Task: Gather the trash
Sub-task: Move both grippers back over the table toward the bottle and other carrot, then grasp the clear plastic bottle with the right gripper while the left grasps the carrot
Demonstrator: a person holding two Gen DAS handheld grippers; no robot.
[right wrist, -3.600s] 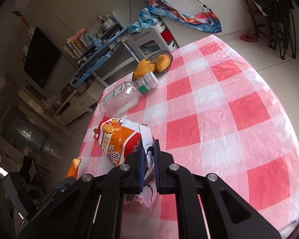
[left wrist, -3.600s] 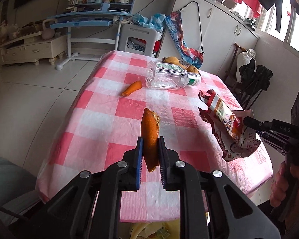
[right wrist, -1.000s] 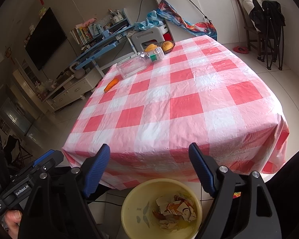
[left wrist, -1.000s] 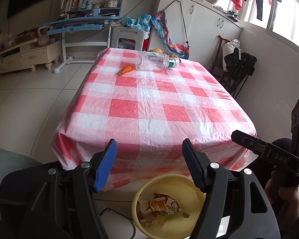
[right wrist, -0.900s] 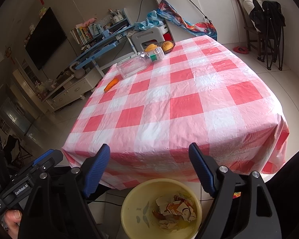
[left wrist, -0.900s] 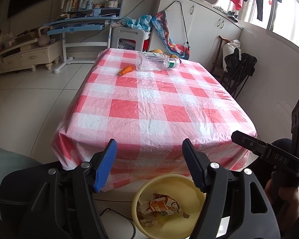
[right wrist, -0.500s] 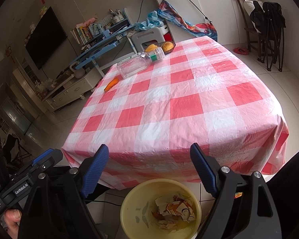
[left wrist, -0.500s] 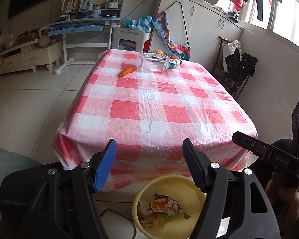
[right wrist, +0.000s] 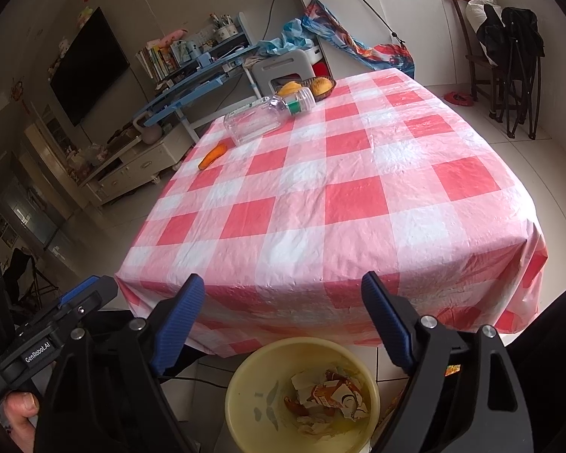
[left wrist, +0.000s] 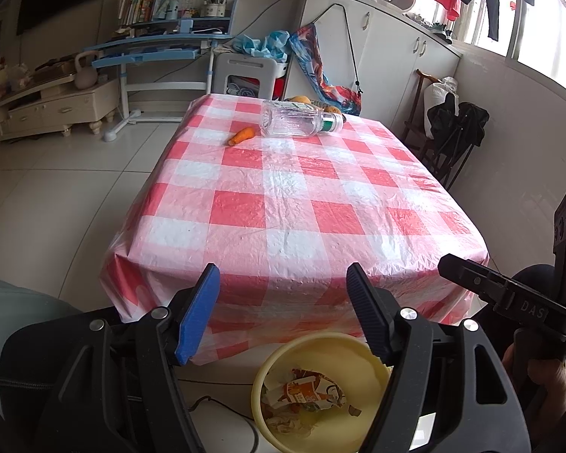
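A yellow bin (left wrist: 362, 355) (right wrist: 253, 396) stands on the floor below the table's near edge, with a crumpled snack bag (left wrist: 313, 392) (right wrist: 336, 392) and scraps inside. Above it my left gripper (left wrist: 283, 287) is open and empty. My right gripper (right wrist: 283, 294) hangs over the bin too, its jaws still opening with nothing between them. On the far end of the red-and-white checked table (left wrist: 290, 196) (right wrist: 339, 196) lie a clear plastic bottle (left wrist: 298, 124) (right wrist: 262, 119) on its side and an orange peel piece (left wrist: 242, 135) (right wrist: 213, 156).
A dish of yellow fruit (right wrist: 313, 86) sits at the table's far edge behind the bottle. Beyond stand a grey stool (left wrist: 245, 73), a blue desk (left wrist: 158, 49) and white cupboards (left wrist: 396, 53). A dark folding chair (left wrist: 456, 128) is to the right. A cable (left wrist: 222, 411) runs on the floor by the bin.
Over the earlier frames the orange peel and the snack bag left the grippers and now lie in the bin. In the last second the right jaws widened slightly; both hands stayed put.
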